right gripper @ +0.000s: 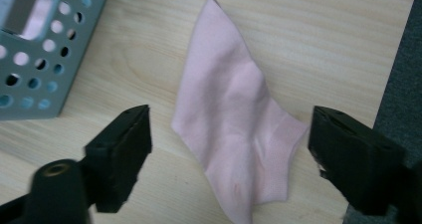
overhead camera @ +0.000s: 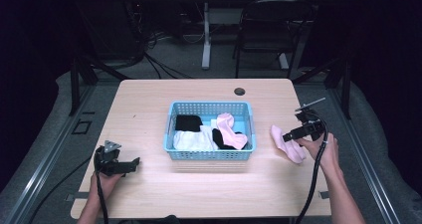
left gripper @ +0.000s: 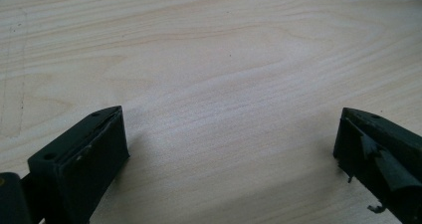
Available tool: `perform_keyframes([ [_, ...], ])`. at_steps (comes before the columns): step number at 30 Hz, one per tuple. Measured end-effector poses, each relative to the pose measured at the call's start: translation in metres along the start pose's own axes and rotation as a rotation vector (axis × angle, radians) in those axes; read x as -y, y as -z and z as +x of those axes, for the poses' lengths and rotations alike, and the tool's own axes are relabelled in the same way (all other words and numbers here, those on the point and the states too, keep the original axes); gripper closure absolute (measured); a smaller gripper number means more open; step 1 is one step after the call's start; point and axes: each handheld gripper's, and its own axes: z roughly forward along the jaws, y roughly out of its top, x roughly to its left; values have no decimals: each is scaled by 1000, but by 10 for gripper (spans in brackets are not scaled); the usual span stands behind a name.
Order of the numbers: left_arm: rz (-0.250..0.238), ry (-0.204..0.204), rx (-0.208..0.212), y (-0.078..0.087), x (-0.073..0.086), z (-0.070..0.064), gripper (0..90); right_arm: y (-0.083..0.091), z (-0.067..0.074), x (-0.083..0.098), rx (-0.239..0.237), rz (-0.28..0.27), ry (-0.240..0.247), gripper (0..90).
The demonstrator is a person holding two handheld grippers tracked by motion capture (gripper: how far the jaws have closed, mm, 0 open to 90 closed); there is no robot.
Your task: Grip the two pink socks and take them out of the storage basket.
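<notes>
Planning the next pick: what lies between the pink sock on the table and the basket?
Bare tabletop separates the pink sock from the basket, as the right gripper view shows.

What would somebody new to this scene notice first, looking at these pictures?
Most likely the light blue basket in the middle of the wooden table, holding black, white and pink socks. Next, a lone pink sock lying flat on the table to the basket's right, near the table's edge. The right gripper hangs just above it, jaws wide apart to either side and not pressing on it, while the left gripper stands open over bare wood.
</notes>
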Motion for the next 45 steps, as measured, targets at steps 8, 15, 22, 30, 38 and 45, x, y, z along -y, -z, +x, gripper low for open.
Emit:
perform_keyframes([
  [8, 0, 0, 0, 0, 0, 0, 6, 15, 16, -7, -43, -45, 40, 0],
  [15, 2, -3, 0, 0, 0, 0, 6, 25, 31, -14, -81, -85, 76, 0],
  [22, 2, -2, 0, 0, 0, 0, 6, 37, 51, -27, -105, -114, 133, 0],
  [30, 2, -3, 0, 0, 0, 0, 6, 42, 82, -44, -118, -133, 212, 0],
  [38, 2, -2, 0, 0, 0, 0, 6, 36, 118, -63, -154, -109, 301, 22],
  [45, 2, -3, 0, 0, 0, 0, 6, 16, 144, -78, -177, -54, 354, 36],
])
